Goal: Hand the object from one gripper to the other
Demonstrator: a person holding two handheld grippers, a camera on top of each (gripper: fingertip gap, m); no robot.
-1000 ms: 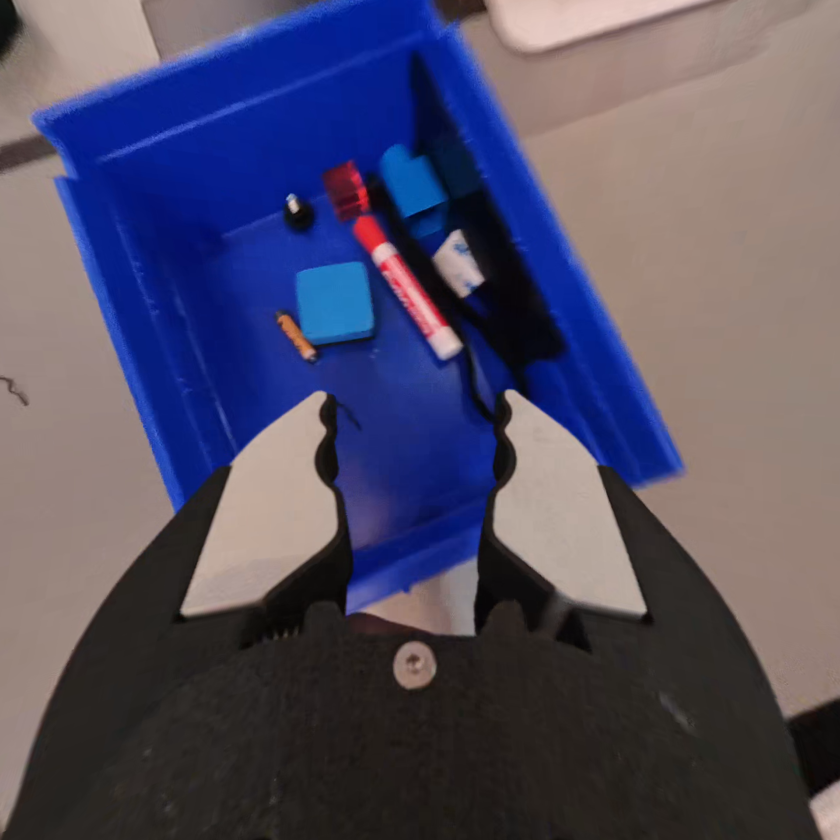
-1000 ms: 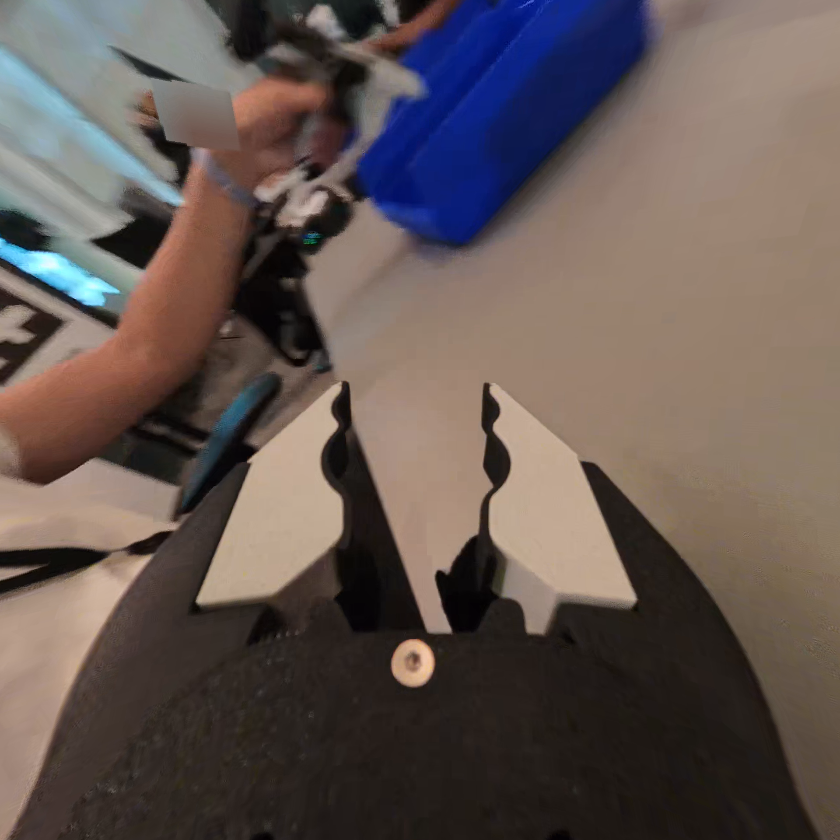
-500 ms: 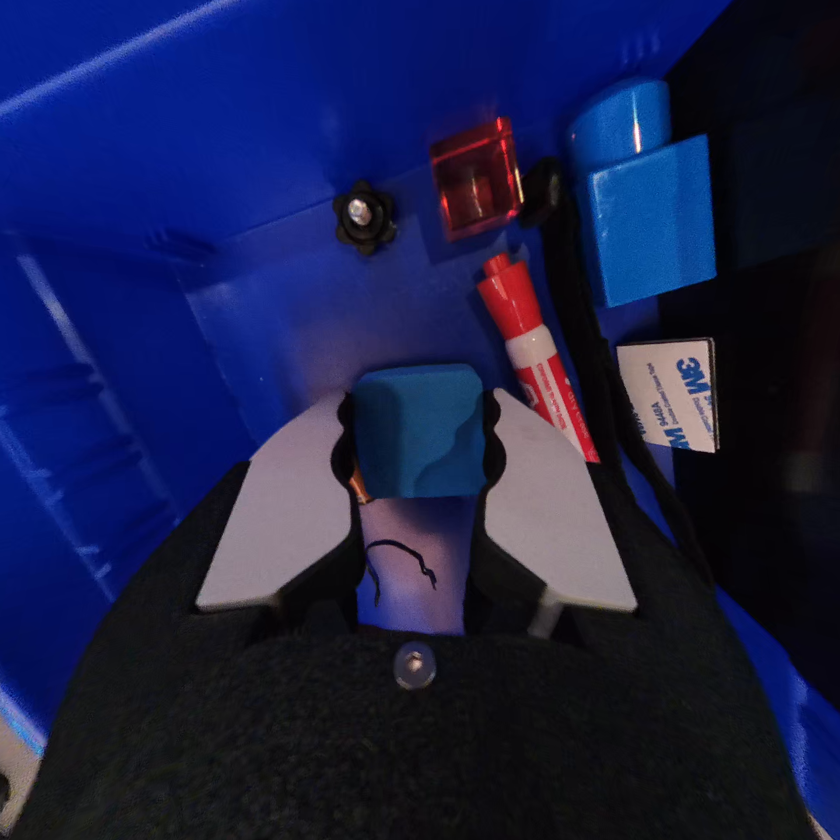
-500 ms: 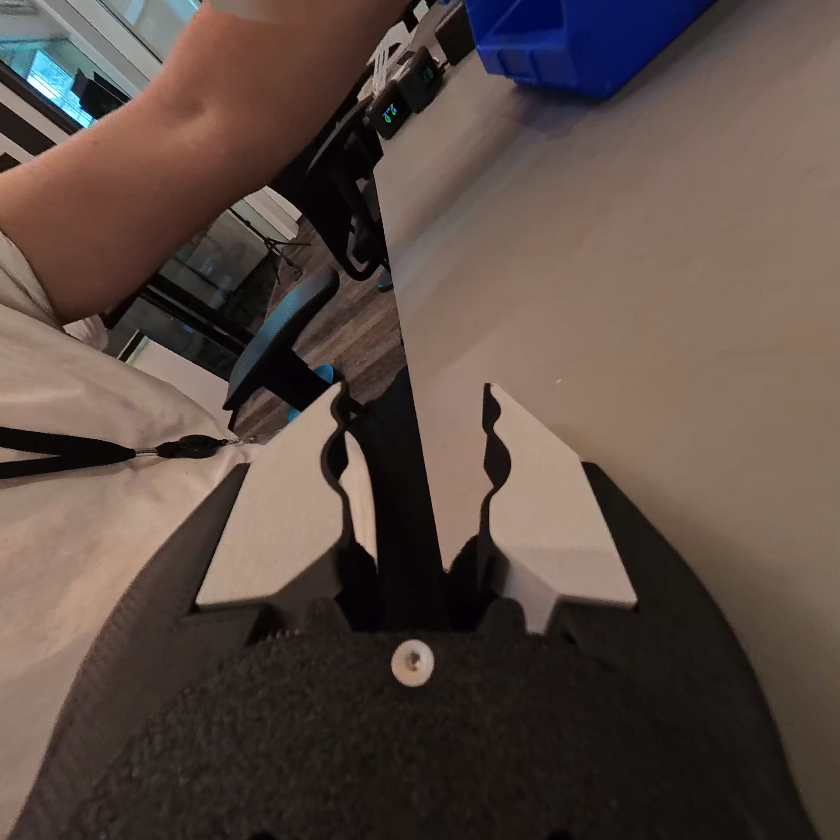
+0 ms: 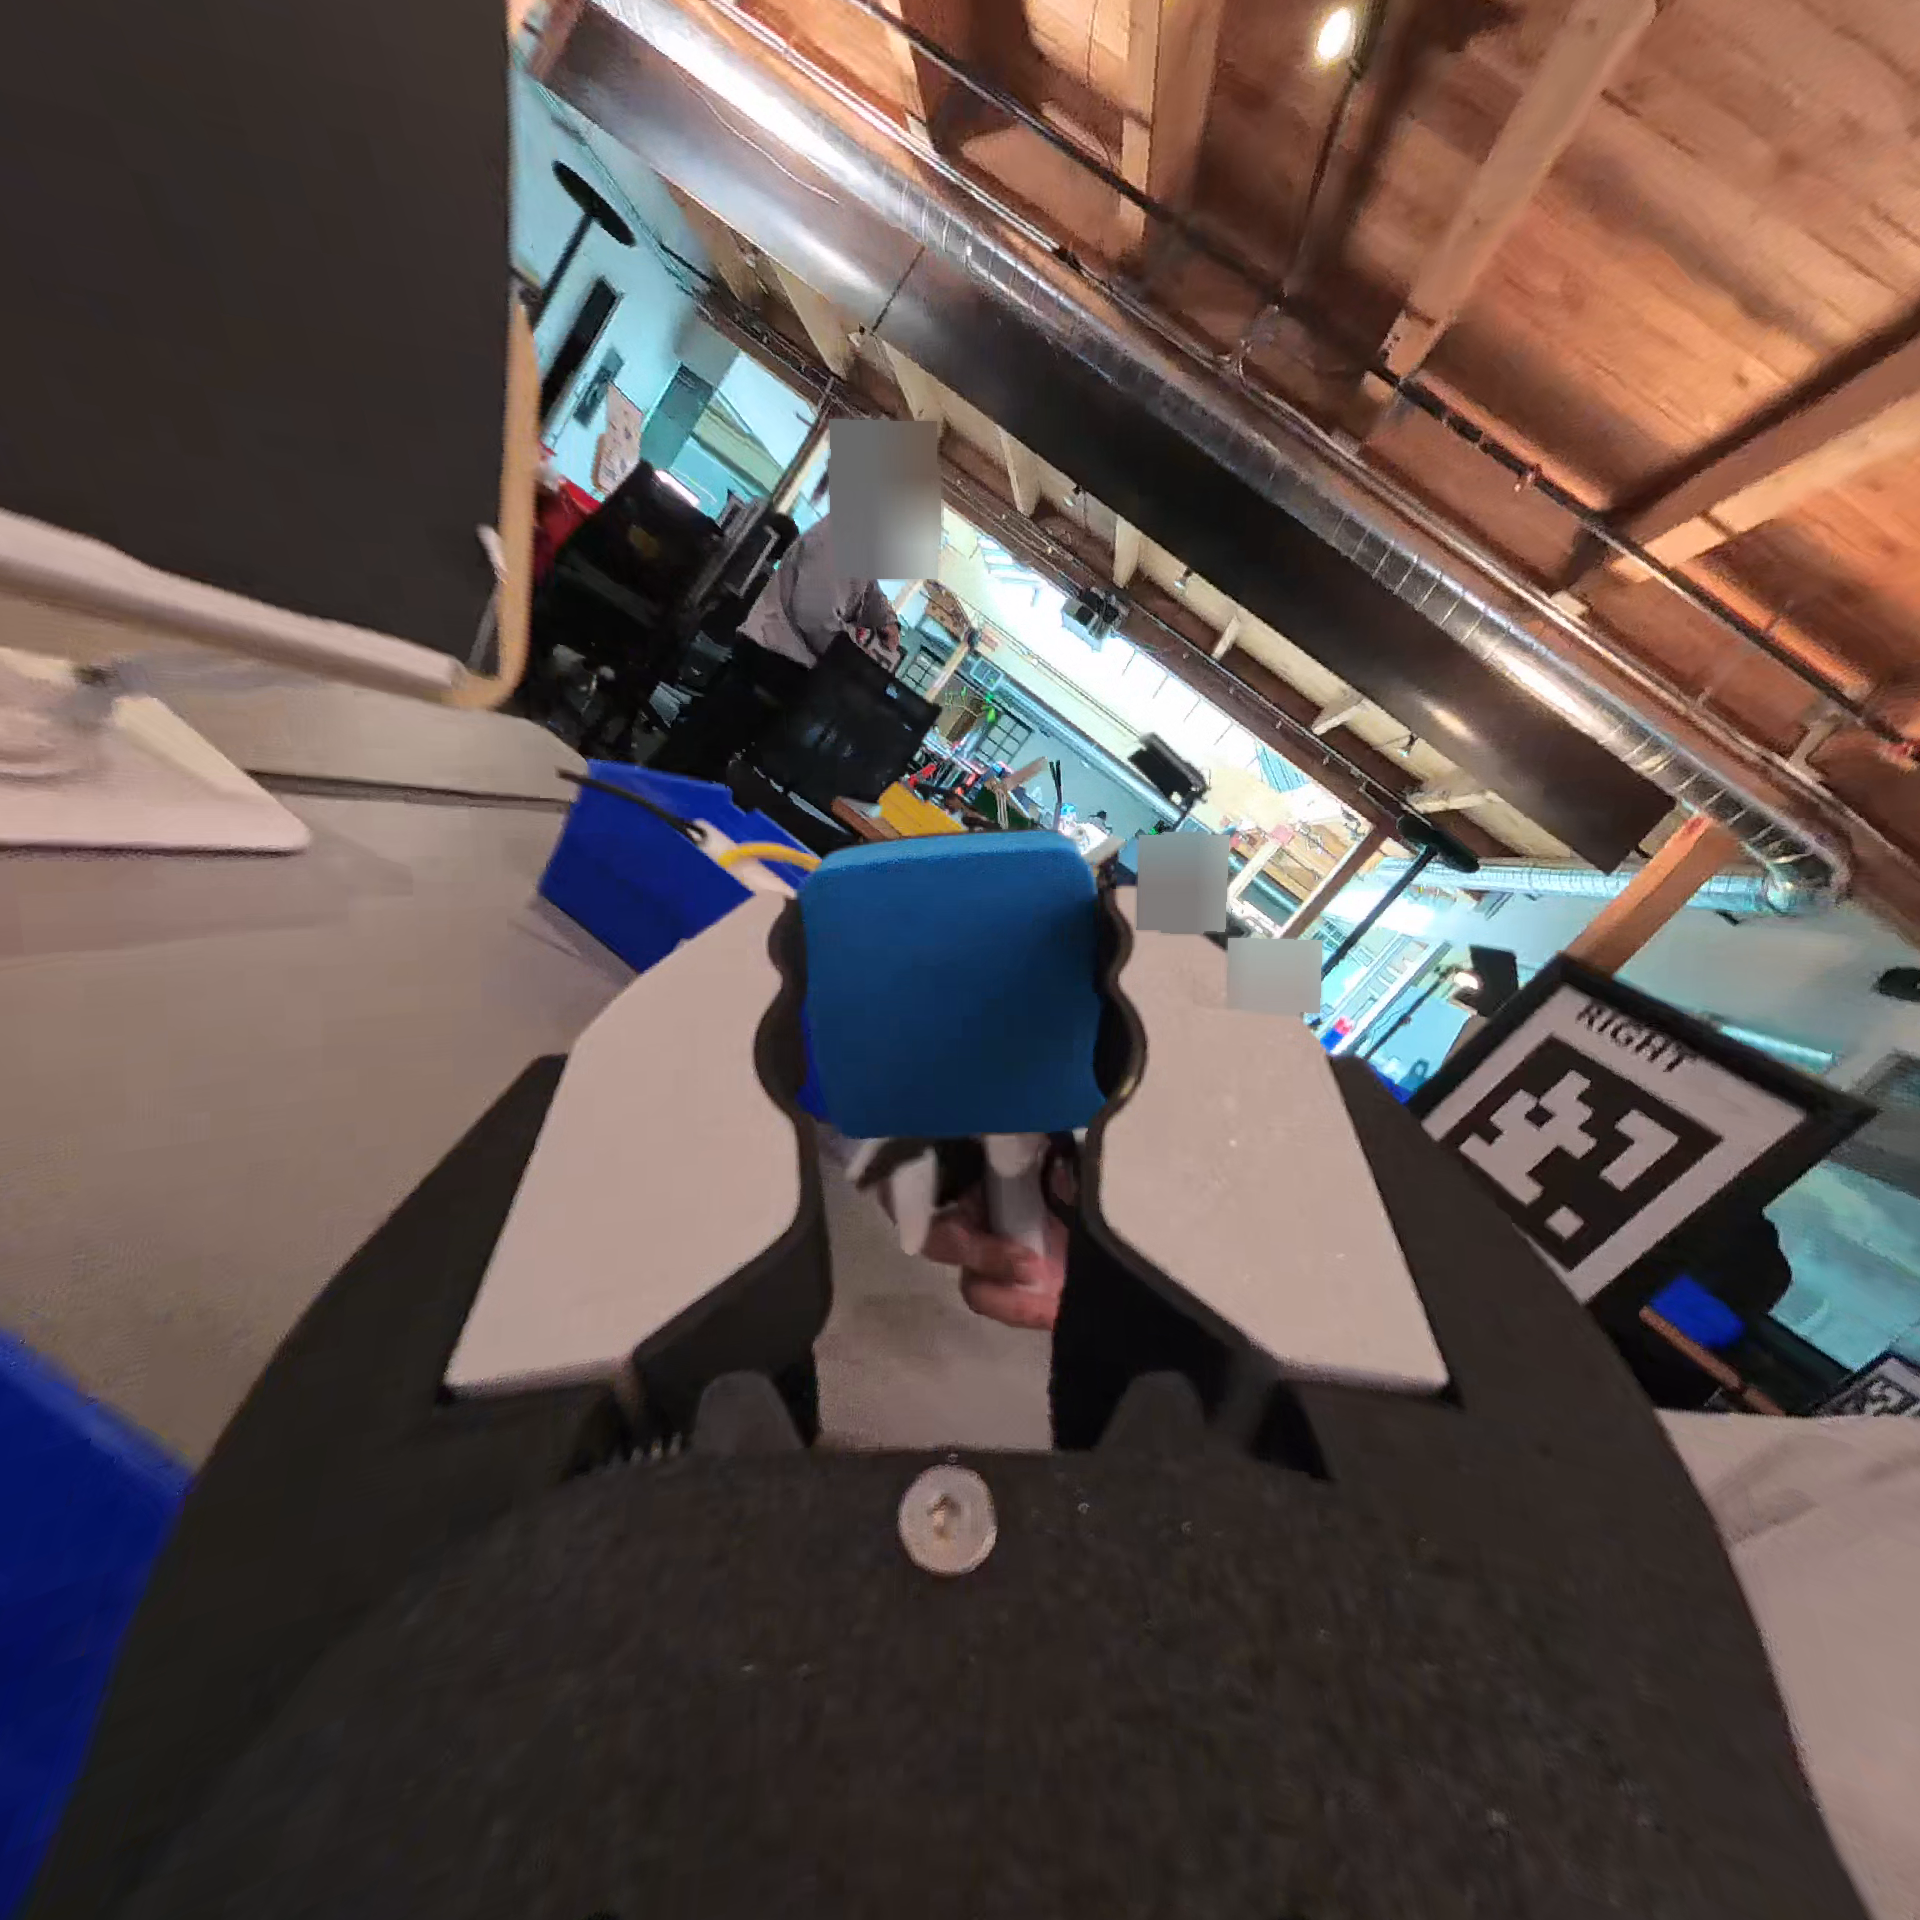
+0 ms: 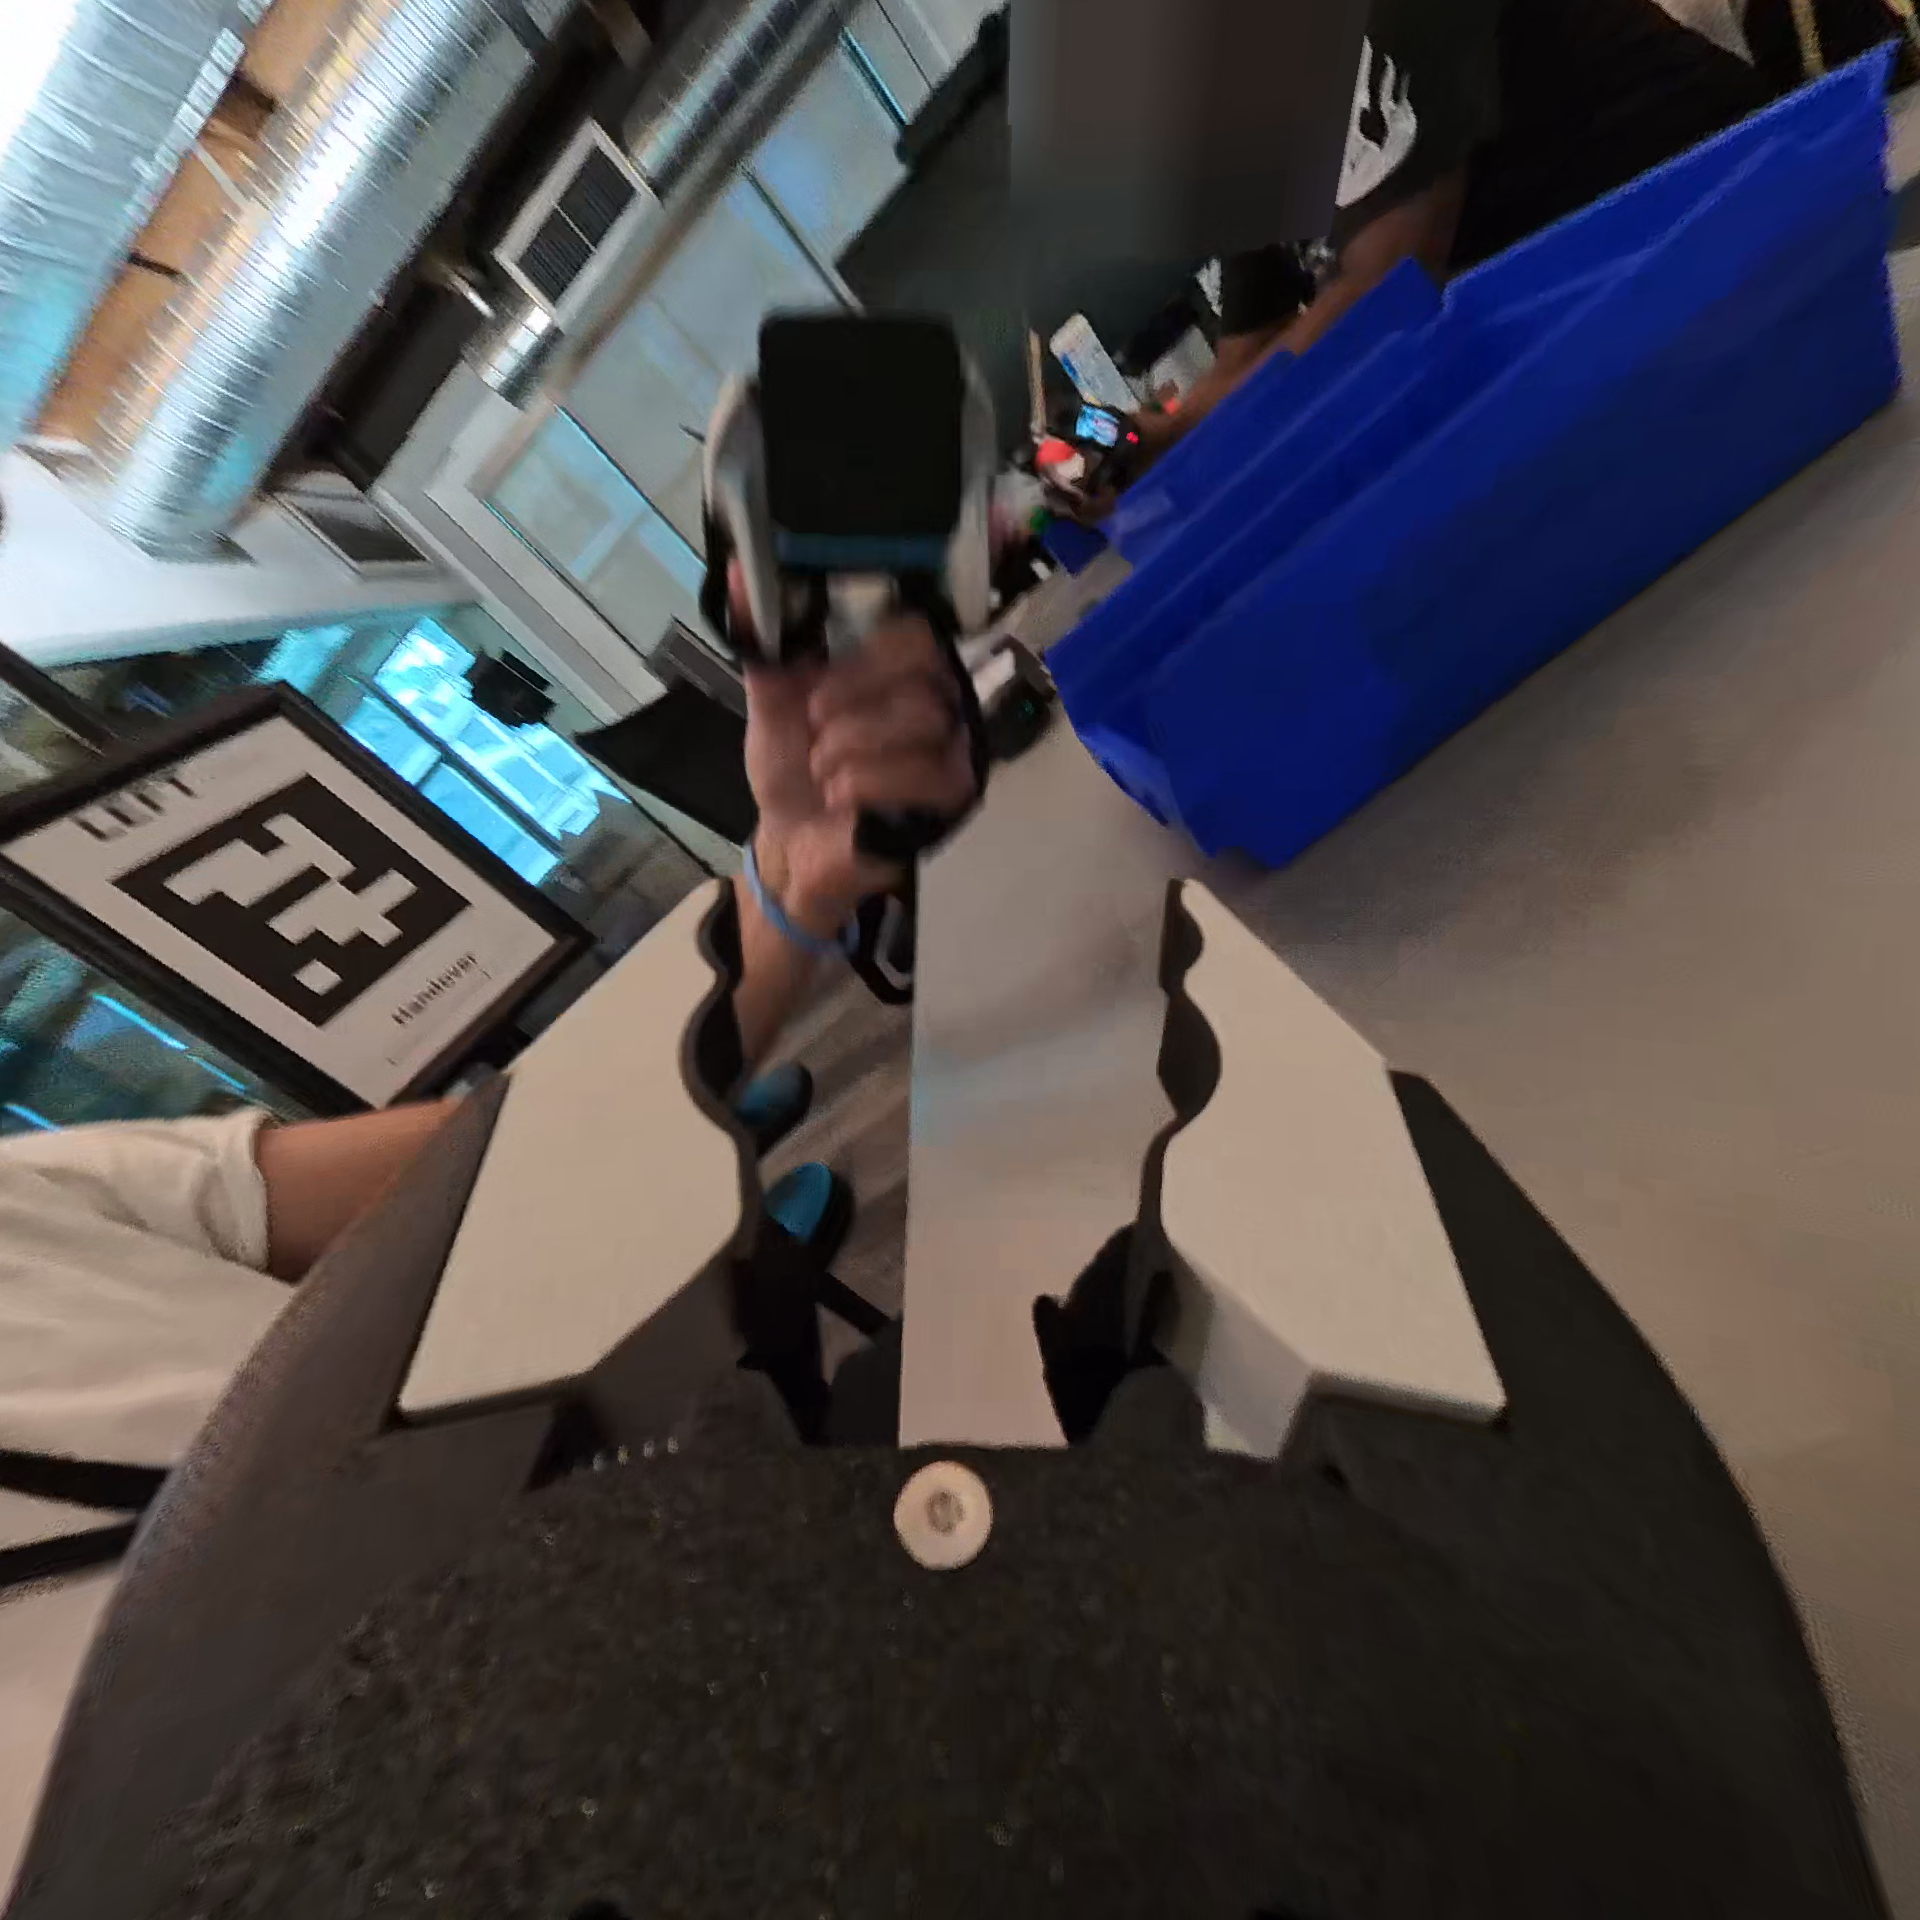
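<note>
My left gripper [image 5: 945, 914] is shut on a blue block [image 5: 945, 987] and holds it in the air above the grey table. In the right wrist view the left gripper [image 6: 852, 468] shows farther off, held by a hand [image 6: 862, 748]. The block [image 6: 857, 426] there shows a dark face with a blue edge. My right gripper [image 6: 945, 904] is open and empty, pointing at the block with a gap between them. In the left wrist view the block hides most of the right gripper; only its white fingertips [image 5: 1003, 1195] show below it.
Blue bins [image 6: 1455, 520] stand on the grey table [image 6: 1558, 1039] to the right of the left gripper. Another blue bin [image 5: 644, 873] sits behind the block. A framed black-and-white marker board [image 5: 1610, 1132] stands at the right and also shows in the right wrist view [image 6: 291, 883]. People stand in the background. My hands' fingertips stand some 15 cm from each other.
The left gripper closed on the blue block inside the bin, lifted it out and turned toward the right gripper. The right gripper swung up to face it and stayed open.
</note>
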